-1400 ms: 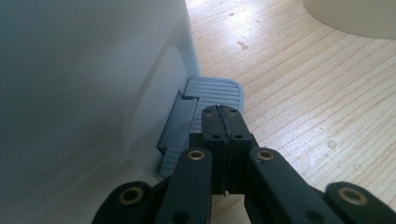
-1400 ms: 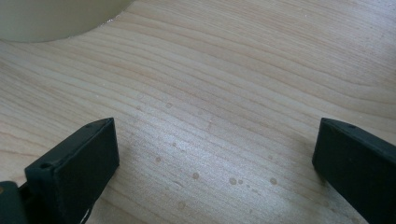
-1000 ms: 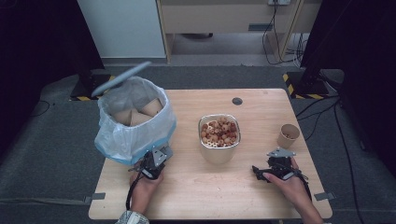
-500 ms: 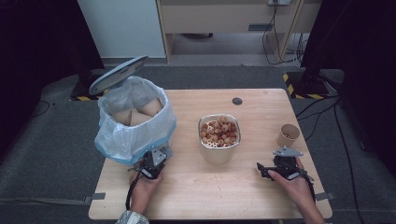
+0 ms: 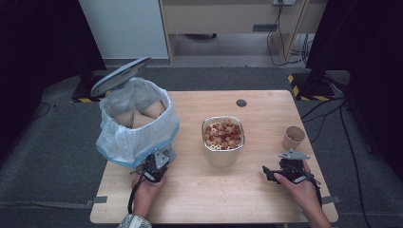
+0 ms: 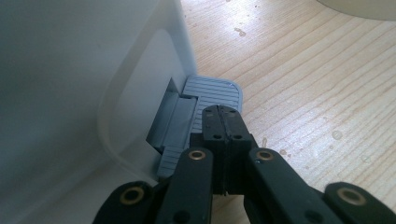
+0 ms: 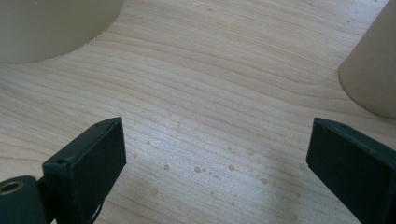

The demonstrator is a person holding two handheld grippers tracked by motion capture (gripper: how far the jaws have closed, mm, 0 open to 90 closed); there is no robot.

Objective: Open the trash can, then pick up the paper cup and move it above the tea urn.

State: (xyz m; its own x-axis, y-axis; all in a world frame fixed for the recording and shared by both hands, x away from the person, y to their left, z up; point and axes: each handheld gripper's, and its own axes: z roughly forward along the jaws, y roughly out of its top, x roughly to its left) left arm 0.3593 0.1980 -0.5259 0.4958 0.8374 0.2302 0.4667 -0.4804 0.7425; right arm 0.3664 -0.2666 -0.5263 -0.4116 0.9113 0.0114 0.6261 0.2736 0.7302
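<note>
White plastic lines the pedal bin (image 5: 135,126) at the table's (image 5: 199,199) left edge; its raised lid (image 5: 121,76) hangs beyond the tabletop, and the base is hidden behind the bag. The left gripper (image 5: 156,167), jaws pressed together on nothing, rests on the grey pedal (image 6: 212,93). Bare wood lies around the tub of snacks (image 5: 223,140) mid-table. The right gripper (image 5: 284,170) has just been opening, 2 jaws wide over bare wood, near the paper cup (image 5: 293,137) by the right edge.
</note>
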